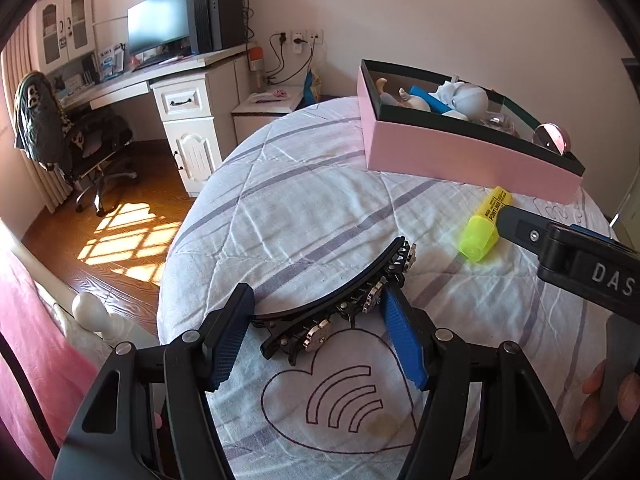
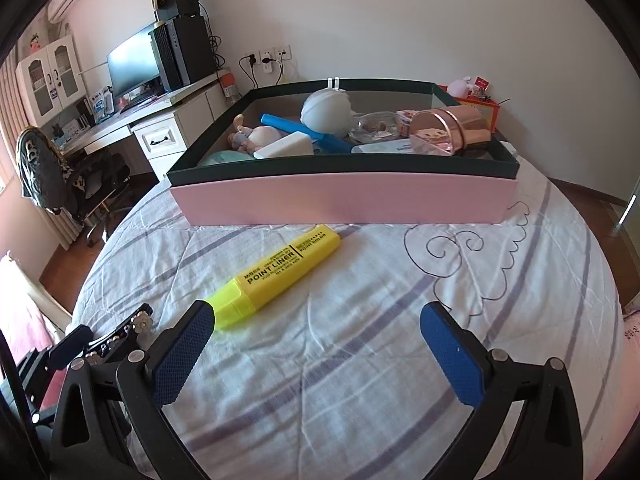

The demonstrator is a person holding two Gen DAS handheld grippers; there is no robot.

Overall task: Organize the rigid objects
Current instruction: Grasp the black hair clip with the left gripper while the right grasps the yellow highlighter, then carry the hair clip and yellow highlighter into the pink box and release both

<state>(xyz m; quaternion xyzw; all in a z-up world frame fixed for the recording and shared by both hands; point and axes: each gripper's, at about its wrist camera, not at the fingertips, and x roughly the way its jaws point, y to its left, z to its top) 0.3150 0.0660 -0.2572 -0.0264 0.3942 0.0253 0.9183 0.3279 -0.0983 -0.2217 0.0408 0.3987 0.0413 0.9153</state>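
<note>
One hair clip sits between the unclenched left tool; one highlighter lies before the released right tool.

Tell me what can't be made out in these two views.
- Box contents: left view, near wall hides most.
- Hair clip: right view, mostly behind the left gripper.
- Highlighter middle: left view, right gripper's finger covers it.
- Clip contact: pads' touch unclear.

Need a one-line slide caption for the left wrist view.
Left gripper straddling a black jeweled hair clip on the quilt, yellow highlighter and pink box beyond.
</note>
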